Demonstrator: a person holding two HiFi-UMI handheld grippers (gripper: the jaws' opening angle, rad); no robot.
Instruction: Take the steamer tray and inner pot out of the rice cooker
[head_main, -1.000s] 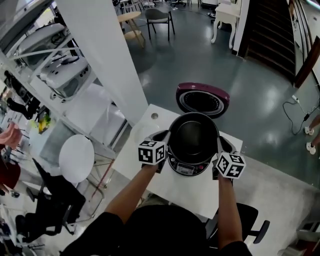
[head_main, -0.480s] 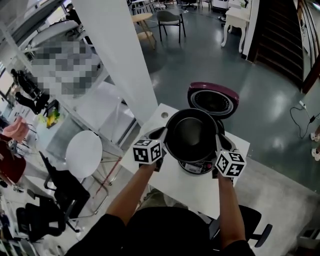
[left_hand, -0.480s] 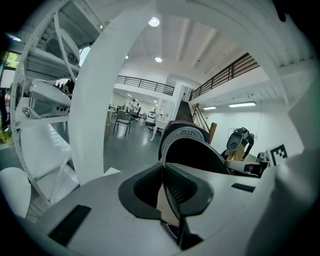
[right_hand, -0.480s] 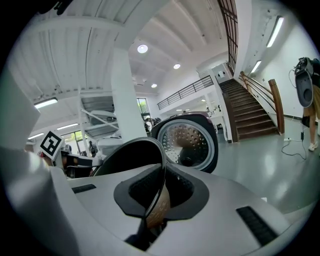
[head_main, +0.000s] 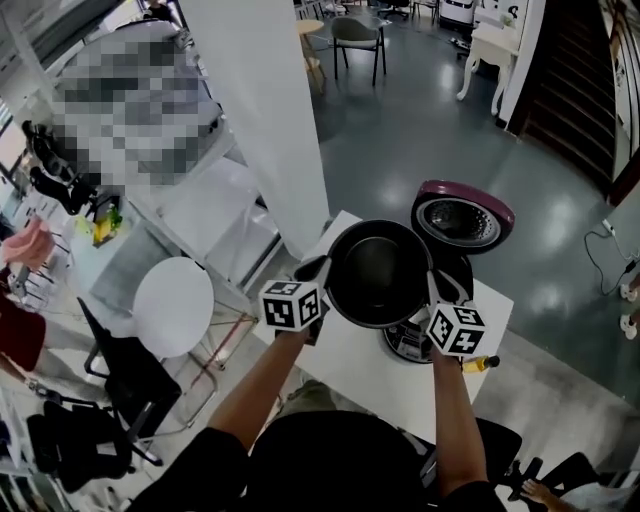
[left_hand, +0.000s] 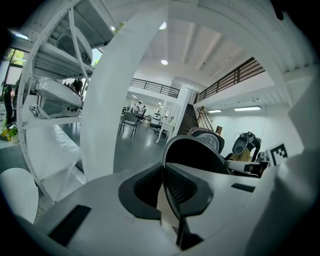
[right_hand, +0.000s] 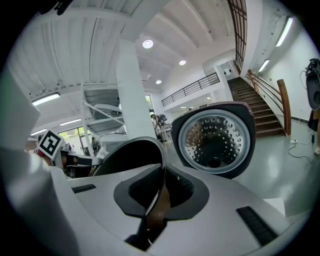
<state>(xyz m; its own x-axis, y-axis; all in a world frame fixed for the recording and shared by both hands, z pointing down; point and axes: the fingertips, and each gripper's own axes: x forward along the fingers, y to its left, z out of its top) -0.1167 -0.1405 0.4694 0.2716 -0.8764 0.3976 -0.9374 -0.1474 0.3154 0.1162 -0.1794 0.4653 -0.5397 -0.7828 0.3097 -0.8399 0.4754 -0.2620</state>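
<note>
**Inner pot held over the table, one claw on each side of its rim**

I've got the inner pot (head_main: 378, 272) up in the air above the far half of the white table (head_main: 350, 370). The left gripper (head_main: 318, 270) is clamped on the left side of its rim. In the left gripper view the thin metal edge runs straight down between the two dark pads (left_hand: 182, 187), which press against it. The right gripper (head_main: 437, 287) is closed the same way on the opposite side of the rim.

The rice cooker (head_main: 415, 340) sits by the table's right corner, partly hidden under the pot. Its maroon lid (head_main: 463, 218) stands open past the far edge, with the perforated inner plate facing me.

A small yellow thing (head_main: 480, 363) lies at the right edge just beside the cooker; I can't tell what it is. A broad white pillar (head_main: 270, 110) rises close beyond the table's left edge, near my left claw. A round white stool (head_main: 173, 306) and a black chair (head_main: 130, 380) stand on the floor further left.
</note>
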